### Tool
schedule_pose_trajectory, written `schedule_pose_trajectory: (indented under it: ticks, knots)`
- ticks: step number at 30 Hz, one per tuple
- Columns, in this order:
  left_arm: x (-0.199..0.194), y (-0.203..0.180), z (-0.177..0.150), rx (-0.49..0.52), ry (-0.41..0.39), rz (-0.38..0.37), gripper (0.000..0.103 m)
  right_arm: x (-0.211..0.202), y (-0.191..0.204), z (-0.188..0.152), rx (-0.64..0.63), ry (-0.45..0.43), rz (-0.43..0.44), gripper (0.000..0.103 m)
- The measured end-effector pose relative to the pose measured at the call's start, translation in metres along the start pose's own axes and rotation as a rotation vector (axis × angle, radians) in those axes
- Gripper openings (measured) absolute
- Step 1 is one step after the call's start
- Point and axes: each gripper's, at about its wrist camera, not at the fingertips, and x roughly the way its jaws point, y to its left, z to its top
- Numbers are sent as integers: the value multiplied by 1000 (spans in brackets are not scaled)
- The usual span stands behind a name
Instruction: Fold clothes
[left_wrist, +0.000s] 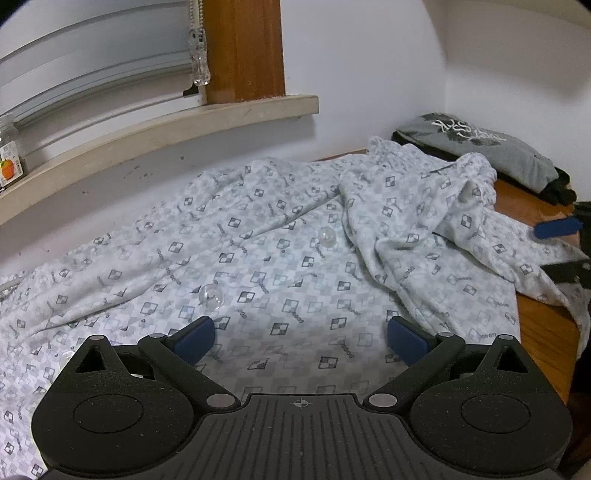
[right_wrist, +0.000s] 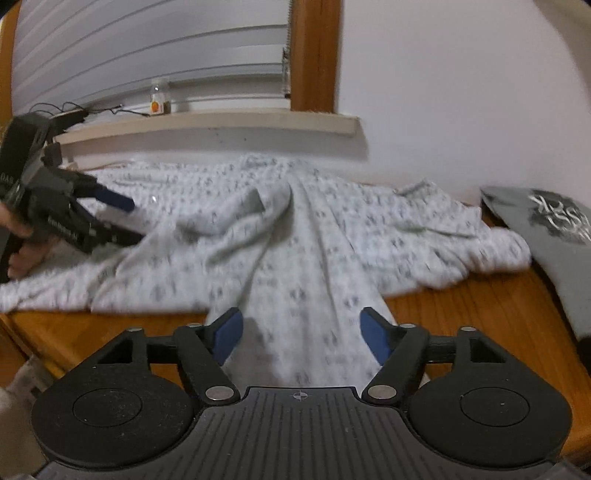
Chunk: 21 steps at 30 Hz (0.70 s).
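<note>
The patterned button-up shirt (left_wrist: 280, 258) is lying limp and light across the tabletop (right_wrist: 480, 317); its sleeve (right_wrist: 310, 314) is running between the right claw (right_wrist: 301, 334)'s spread pads, offering a hem grasp, while the left claw (left_wrist: 301, 338) is gaping too.

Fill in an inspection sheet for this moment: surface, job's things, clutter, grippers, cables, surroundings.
Surface: wooden table, mostly covered.
Job's things: patterned garment spread out, one part bunched on its right side; folded grey garment in the far corner.
Clutter: nothing seen on the table.
Grippers: left gripper jaws open over the fabric; right gripper jaws open, fabric between them, not pinched.
Cables: thin wires on the sill.
Surroundings: windowsill, small jar, blinds, white wall.
</note>
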Motion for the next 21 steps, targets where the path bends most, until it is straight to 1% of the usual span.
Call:
schedule_pose_trajectory:
  ticks: [1, 3, 5, 7, 9, 10, 11, 12, 13, 14, 16, 19, 21]
  knots:
    - [0, 0, 0, 2, 0, 0, 100, -2, -1, -4, 6, 4, -6, 78]
    - [0, 0, 0, 2, 1, -1, 100, -6, -3, -8, 17, 10, -9, 79]
    - [1, 0, 0, 0, 1, -2, 100, -9, -6, -14, 33, 3, -11, 82]
    - [1, 1, 0, -2, 1, -4, 100, -12, -9, -19, 49, -3, -13, 82]
    - [1, 1, 0, -2, 0, -4, 100, -15, -10, -24, 61, -15, -12, 80]
    - [1, 1, 1, -2, 0, -4, 100, -16, -9, -26, 60, -28, -8, 74]
    - [1, 1, 0, -3, 0, -4, 100, -18, -8, -28, 56, -41, -5, 60]
    - [1, 1, 0, -3, 0, -5, 100, -20, -7, -29, 54, -49, -7, 49]
    - [1, 1, 0, -3, 0, -5, 100, -22, -7, -29, 57, -53, -12, 26]
    - [1, 2, 0, -4, 0, -6, 100, -24, -7, -30, 61, -57, -18, 12]
    - [1, 2, 0, -4, 0, -8, 100, -27, -9, -30, 59, -57, -28, 8]
    - [0, 3, 1, -9, -3, -9, 100, -30, -15, -27, 41, -57, -79, 6]
    - [-1, 4, 1, -15, -6, -10, 100, -35, -22, -18, 31, -72, -107, 6]
